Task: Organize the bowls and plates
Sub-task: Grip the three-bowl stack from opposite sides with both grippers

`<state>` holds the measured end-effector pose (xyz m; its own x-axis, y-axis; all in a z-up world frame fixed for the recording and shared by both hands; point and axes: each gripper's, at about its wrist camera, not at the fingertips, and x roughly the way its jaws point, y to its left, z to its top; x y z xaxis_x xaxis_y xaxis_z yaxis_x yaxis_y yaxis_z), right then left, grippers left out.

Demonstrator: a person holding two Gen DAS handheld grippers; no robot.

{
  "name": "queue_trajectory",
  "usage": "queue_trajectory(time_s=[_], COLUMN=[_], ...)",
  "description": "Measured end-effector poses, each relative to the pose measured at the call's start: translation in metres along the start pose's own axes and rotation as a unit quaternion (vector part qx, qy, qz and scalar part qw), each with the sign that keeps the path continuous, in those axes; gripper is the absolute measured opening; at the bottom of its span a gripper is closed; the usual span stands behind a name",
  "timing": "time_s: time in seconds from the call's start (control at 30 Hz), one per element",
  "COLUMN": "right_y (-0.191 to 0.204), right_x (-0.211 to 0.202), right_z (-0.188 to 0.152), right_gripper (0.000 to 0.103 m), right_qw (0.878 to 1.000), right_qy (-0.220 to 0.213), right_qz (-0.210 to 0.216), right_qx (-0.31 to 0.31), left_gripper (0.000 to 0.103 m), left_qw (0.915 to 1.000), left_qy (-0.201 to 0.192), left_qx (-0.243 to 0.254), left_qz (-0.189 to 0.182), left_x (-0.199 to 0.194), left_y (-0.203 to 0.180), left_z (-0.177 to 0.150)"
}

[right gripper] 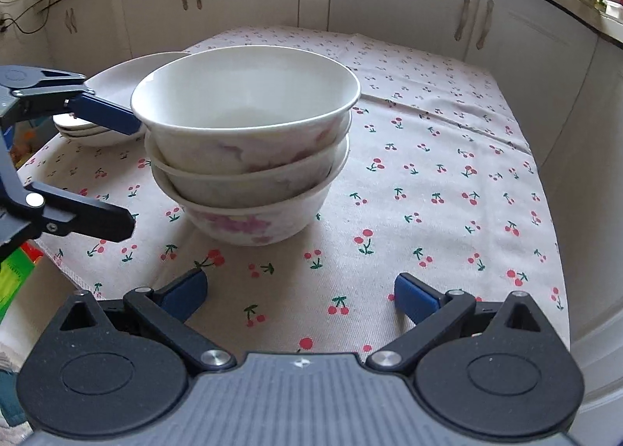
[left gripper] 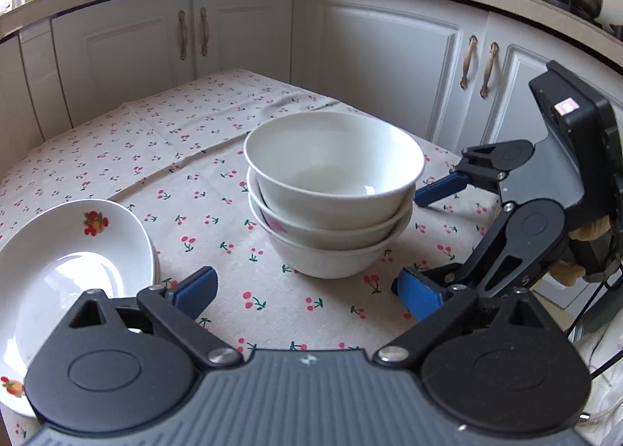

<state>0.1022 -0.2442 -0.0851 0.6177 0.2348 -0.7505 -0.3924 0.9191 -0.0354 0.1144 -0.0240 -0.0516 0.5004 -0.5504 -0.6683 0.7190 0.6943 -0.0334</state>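
Covering most of both views, the cherry-print tablecloth (left gripper: 187,157) lies over a table in front of white cabinets (left gripper: 373,52). Centre frame stands a stack of three white bowls (left gripper: 331,193), nested upright, the lowest with pink flowers in the right wrist view. At lower left of the left wrist view sits a stack of white plates (left gripper: 70,270) with fruit decals, apart from the bowls. The left gripper (left gripper: 307,290) is spread wide and holds nothing; the right gripper (right gripper: 300,294) likewise gapes wide and bare, its fingers near the bowls' right side.
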Motion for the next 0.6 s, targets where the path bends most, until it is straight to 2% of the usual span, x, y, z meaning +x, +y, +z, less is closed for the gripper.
queue_trajectory(time_s=[0.13,0.2,0.43,0.6], right_y=[-0.002,-0.003,-0.008,-0.002], right_x=[-0.002,-0.003,0.000,0.001], right_z=[-0.015,-0.019,-0.005,0.009], right_gripper=[0.103,0.103,0.103,0.103], right_qw=[0.999,0.998,0.997,0.991], right_qy=[-0.049,-0.059,-0.036,-0.035], right_qz=[0.009,0.013,0.040,0.037], right_qx=[-0.014,-0.016,-0.051,-0.121], left_gripper=[0.098,0.098,0.098,0.098], left_qw=[0.9999,0.9998,0.9984,0.9967], left_qy=[0.009,0.014,0.032,0.040], left_qx=[0.008,0.013,0.036,0.062], left_qz=[-0.008,-0.010,-0.028,-0.034], left_x=[0.006,0.009,0.018,0.027], left_y=[0.001,0.003,0.009,0.012], left_z=[0.000,0.001,0.007,0.013])
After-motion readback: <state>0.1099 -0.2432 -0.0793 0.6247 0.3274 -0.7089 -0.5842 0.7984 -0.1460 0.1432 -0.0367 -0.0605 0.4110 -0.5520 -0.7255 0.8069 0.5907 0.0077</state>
